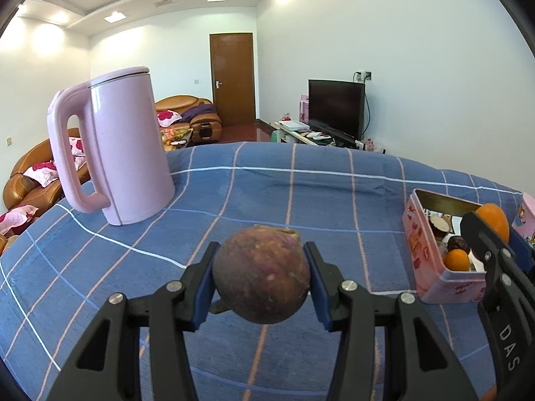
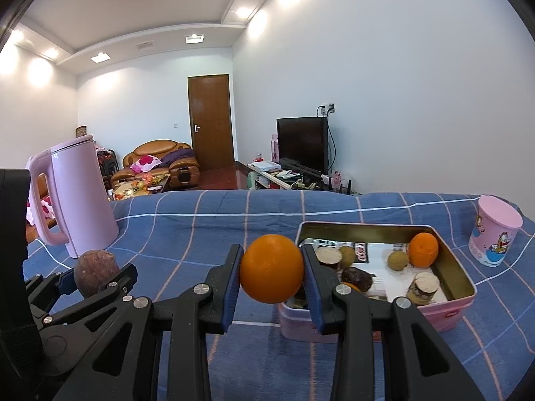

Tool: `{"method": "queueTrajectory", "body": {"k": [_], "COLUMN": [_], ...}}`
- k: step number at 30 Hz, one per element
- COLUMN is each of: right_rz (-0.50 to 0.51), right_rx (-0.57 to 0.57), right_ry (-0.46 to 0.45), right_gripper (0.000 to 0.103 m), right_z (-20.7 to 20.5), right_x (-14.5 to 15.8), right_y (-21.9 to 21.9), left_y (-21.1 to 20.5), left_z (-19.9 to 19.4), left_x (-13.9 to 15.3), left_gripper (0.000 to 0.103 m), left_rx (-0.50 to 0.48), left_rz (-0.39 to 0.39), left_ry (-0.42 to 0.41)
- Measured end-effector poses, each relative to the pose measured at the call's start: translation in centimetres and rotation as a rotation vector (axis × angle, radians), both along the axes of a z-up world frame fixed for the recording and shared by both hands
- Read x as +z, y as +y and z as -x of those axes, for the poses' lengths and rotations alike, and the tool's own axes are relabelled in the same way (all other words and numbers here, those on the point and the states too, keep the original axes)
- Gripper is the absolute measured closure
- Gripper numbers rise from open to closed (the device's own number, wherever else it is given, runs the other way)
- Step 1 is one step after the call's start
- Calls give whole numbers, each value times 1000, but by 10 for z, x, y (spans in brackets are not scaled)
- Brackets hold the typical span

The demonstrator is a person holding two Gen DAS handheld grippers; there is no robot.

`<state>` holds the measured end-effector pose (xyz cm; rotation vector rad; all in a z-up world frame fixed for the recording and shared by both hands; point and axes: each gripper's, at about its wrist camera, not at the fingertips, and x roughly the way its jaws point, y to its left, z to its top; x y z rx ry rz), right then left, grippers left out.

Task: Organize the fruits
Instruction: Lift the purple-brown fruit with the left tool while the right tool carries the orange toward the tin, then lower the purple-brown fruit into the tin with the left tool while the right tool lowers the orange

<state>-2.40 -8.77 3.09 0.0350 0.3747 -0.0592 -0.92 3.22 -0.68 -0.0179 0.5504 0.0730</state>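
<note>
Orange [image 2: 271, 269] smooth, brown fruit [image 1: 262, 275] mottled, each clamped between gripper fingers [image 1: 205, 282].

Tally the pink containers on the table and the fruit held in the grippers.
Pink containers: 3 (kettle, tin, cup)
Held fruit: 2 (orange in right gripper, brown-purple fruit in left gripper)
Total: 5

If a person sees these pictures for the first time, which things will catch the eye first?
First, the bright orange held by the right gripper just before the open pink tin. Next, the brownish-purple fruit in the left gripper above the blue checked cloth. Then the tall pink kettle at far left.
</note>
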Motion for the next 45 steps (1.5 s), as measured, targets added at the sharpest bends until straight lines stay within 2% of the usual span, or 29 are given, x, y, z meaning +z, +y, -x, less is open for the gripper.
{"method": "queueTrajectory", "body": {"k": [39, 45], "right_rz": [71, 72], "right_rx": [-62, -89], "right_ry": [-16, -12], "right_gripper": [66, 66], "right_z": [27, 30], "right_x": [4, 5], "right_y": [-91, -111], "left_y": [-104, -116], "left_z": [14, 13], "left_x": [1, 0], "left_gripper": [52, 52], "left_rx": [-164, -202], "left_rz": [-15, 17], "left_ry": [13, 32]}}
